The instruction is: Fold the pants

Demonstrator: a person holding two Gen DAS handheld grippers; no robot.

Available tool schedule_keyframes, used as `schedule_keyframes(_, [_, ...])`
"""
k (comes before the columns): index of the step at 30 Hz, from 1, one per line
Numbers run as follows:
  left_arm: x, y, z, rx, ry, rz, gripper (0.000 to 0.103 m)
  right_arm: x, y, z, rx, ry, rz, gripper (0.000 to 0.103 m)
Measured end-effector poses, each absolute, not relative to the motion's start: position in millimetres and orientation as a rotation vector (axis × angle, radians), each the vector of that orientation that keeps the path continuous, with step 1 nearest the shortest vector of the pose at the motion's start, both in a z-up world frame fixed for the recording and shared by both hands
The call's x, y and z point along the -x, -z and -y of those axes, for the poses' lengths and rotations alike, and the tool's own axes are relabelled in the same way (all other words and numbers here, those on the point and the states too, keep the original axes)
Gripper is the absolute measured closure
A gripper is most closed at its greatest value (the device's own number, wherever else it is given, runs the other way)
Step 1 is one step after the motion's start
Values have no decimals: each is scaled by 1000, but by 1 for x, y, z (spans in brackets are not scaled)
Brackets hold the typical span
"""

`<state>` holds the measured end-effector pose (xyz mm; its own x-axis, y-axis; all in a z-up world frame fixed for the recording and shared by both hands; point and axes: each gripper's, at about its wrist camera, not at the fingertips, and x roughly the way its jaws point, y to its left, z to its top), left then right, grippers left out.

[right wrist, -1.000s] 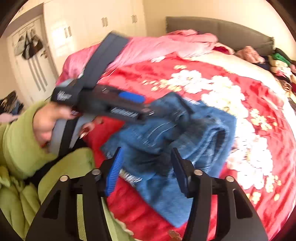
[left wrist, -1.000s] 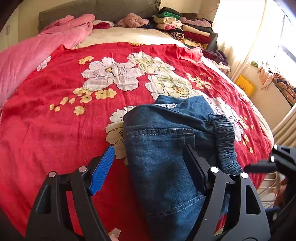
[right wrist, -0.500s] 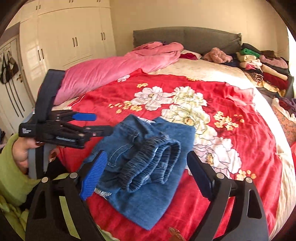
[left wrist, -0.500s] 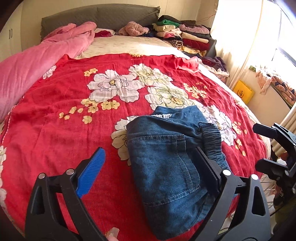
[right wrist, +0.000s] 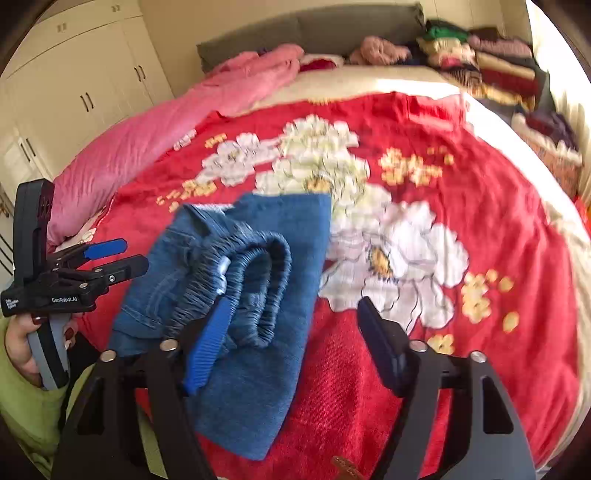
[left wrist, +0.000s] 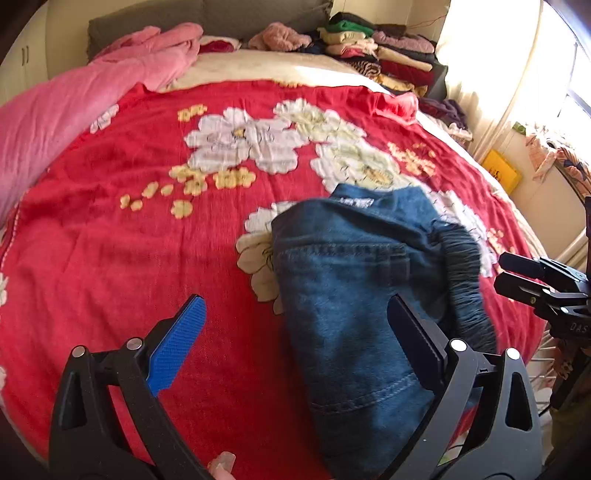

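**Folded jeans on bed, both grippers free**

L gripper [left wrist: 295, 328] spread wide, nothing pinched. R gripper [right wrist: 291, 343] closing, jaws apart, nothing between. Folded jeans [right wrist: 236, 295] lie on red floral blanket [right wrist: 480, 184], long axis toward the headboard [right wrist: 306, 26], elastic waistband on top. L gripper body reads "GenRobot.AI".

The bed [left wrist: 110, 266] filled most of both views, covered by a red blanket [left wrist: 92, 295] printed with white and yellow flowers. Folded blue denim pants [left wrist: 343, 295] lay directly on the blanket at lower centre right of the left wrist view, elastic waistband toward the right. A pink quilt [left wrist: 74, 99] lay bunched along the upper left edge. A stack of folded clothes [left wrist: 388, 55] sat at the upper right, near the grey headboard [left wrist: 147, 18]. A pink knitted garment [left wrist: 280, 37] lay beside the stack.
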<state>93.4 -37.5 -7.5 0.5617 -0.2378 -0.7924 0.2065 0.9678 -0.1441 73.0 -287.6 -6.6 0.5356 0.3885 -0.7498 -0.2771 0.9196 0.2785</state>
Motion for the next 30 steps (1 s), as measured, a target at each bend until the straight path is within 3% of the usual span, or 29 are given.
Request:
schedule_keyframes(10, [-102, 32, 45, 79, 296, -1000, 11, -95, 40, 285, -252, -500, -1026, 41])
schedule_keyframes(13, [-104, 35, 48, 77, 300, -997, 15, -100, 42, 281, -249, -526, -1028, 41])
schedule_keyframes(16, [-104, 36, 53, 72, 334, -997, 39, -106, 48, 278, -260, -549, -1029, 42])
schedule_keyframes(18, [-103, 35, 59, 52, 357, -989, 59, -110, 49, 276, -262, -577, -1026, 53])
schedule_keyframes(20, [-100, 33, 65, 11, 354, -974, 67, -109, 45, 271, -260, -624, -1011, 76])
schedule_keyframes(21, [-98, 31, 68, -5, 348, -964, 72, -108, 41, 268, -243, -626, -993, 77])
schedule_keyframes(23, [-95, 25, 71, -34, 338, -943, 78, -103, 29, 264, -223, -640, -948, 83])
schedule_keyframes(26, [-97, 13, 68, -13, 337, -930, 85, -100, 11, 258, -186, -652, -898, 85])
schedule_keyframes(30, [-106, -7, 59, 32, 326, -898, 85, -108, -13, 248, -155, -659, -838, 85])
